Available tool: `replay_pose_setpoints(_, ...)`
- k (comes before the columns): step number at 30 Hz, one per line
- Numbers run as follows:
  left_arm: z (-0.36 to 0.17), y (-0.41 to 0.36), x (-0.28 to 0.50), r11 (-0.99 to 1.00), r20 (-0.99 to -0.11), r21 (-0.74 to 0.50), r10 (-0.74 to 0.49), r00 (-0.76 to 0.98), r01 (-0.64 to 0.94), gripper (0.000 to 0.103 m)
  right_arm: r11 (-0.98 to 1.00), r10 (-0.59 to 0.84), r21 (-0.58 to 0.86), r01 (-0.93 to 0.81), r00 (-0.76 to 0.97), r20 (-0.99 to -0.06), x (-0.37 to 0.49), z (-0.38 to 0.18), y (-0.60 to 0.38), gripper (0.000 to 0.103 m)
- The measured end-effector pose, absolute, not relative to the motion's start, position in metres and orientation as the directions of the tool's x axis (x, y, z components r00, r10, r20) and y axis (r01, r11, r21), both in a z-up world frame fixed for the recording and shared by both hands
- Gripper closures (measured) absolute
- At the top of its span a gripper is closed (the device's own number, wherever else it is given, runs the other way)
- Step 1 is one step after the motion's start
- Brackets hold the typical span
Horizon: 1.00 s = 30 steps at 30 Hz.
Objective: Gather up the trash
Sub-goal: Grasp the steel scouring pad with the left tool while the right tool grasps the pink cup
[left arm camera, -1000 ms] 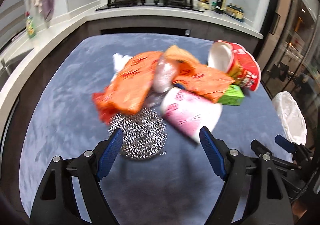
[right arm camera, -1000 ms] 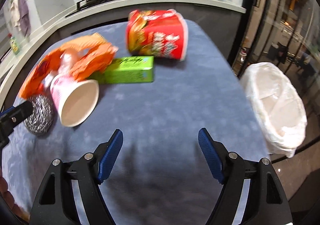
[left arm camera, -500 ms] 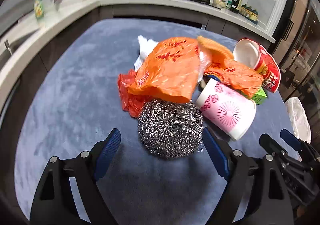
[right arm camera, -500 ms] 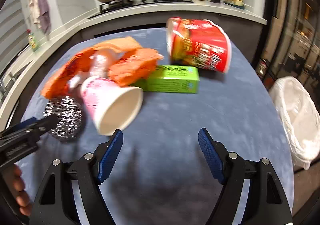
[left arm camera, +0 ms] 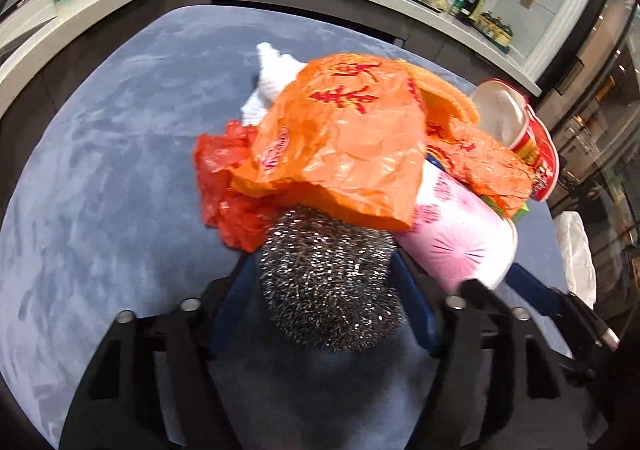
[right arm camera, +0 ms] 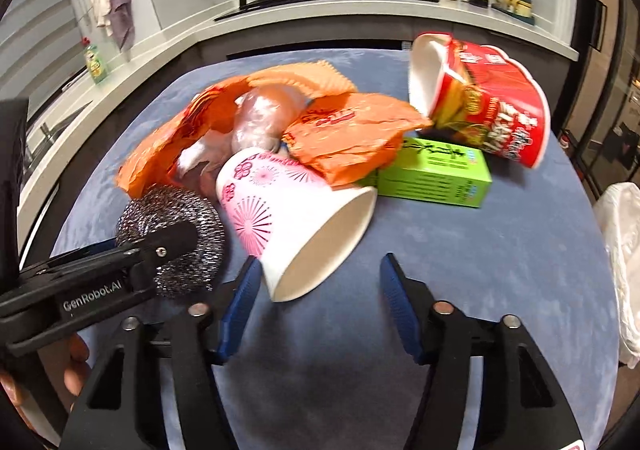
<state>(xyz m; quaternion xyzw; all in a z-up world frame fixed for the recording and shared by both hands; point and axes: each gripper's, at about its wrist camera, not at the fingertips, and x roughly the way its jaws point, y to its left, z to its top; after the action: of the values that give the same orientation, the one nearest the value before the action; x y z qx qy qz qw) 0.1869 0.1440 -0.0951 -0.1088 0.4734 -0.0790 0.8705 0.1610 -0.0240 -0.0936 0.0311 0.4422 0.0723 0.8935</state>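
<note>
Where the left gripper (left arm camera: pixel 326 290) reaches the pile, its two blue fingers (left arm camera: pixel 414 310) sit on either side of the steel scourer (left arm camera: pixel 328 278), pressed to its flanks; the pictures do not show for certain whether the scourer is clamped or merely enclosed. The scourer lies on the blue tablecloth (left arm camera: pixel 100 170) at the near edge of the heap. An orange plastic bag (left arm camera: pixel 340 138) overhangs the far side of the scourer, with a red bag (left arm camera: pixel 224 178) just beside it on the left and a white wad (left arm camera: pixel 272 78) behind.

The right gripper (right arm camera: pixel 316 306) is spread wide and holds nothing. Its fingers (right arm camera: pixel 394 302) flank the open mouth of the pink paper cup (right arm camera: pixel 288 218), which lies on its side with the mouth facing the camera. The left finger is close to the rim; the right finger is apart from it.

Behind the cup lie a second orange bag (right arm camera: pixel 348 134), a green box (right arm camera: pixel 436 174) flat on the cloth, and a red noodle cup (right arm camera: pixel 488 102) tipped on its side, touching the box. A bin lined with white plastic (right arm camera: pixel 622 250) stands off the right edge of the table.
</note>
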Motion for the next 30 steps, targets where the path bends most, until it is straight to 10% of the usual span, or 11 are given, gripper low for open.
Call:
replay_pose_setpoints(8, -0.089, 0.132, 0.184, 0.953, -0.793, -0.286, -0.295, 0.533, 0.101, 0.063, 0.979, 0.199, 0.131, -0.157, 0.584, -0.787, 0.165, -0.097, -0.011, 0.090)
replay_pose_setpoints(30, -0.042, 0.097, 0.137, 0.947, -0.760, -0.239, -0.319, 0.567, 0.213, 0.067, 0.983, 0.185, 0.139, -0.122, 0.668, -0.721, 0.116, -0.049, -0.053, 0.100)
